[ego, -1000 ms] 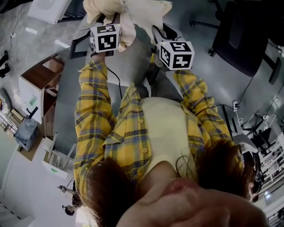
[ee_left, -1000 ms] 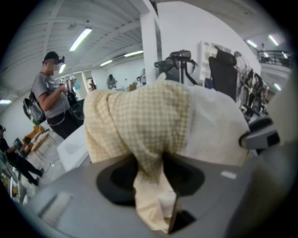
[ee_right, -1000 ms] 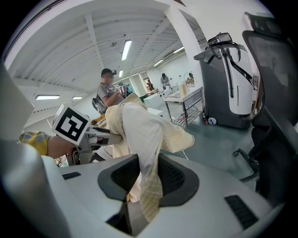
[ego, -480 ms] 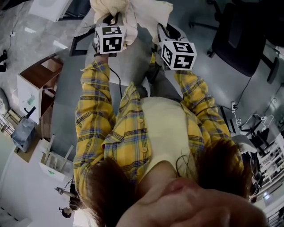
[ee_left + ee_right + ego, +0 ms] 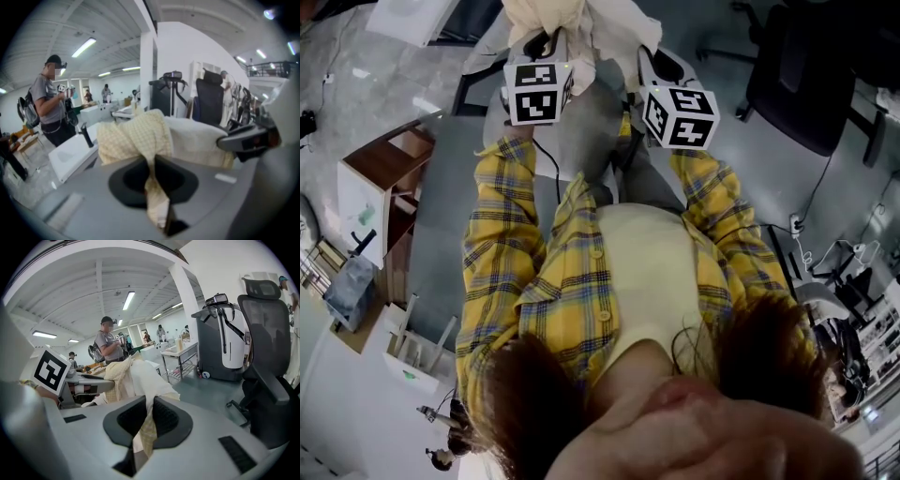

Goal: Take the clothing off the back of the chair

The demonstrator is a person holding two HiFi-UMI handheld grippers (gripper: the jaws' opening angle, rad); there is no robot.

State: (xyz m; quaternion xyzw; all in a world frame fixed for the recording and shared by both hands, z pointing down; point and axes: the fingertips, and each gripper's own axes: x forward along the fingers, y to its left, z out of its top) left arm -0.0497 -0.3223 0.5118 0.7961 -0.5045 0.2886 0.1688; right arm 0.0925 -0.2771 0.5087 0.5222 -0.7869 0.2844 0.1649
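The clothing is a cream and pale-yellow checked garment, bunched over the back of a grey chair at the top of the head view. My left gripper holds its left side. In the left gripper view the jaws are closing with a fold of the clothing pinched between them at the left gripper. My right gripper holds the right side. Its jaws are closing too, and a strip of the clothing hangs pressed between them at the right gripper. The chair back is hidden under the cloth.
A black office chair stands to the right, also seen as the black office chair. A wooden shelf unit is at the left. A person in a grey shirt stands beyond a white table.
Both grippers have moved up the picture and the clothing has bunched and risen with them off the chair back.
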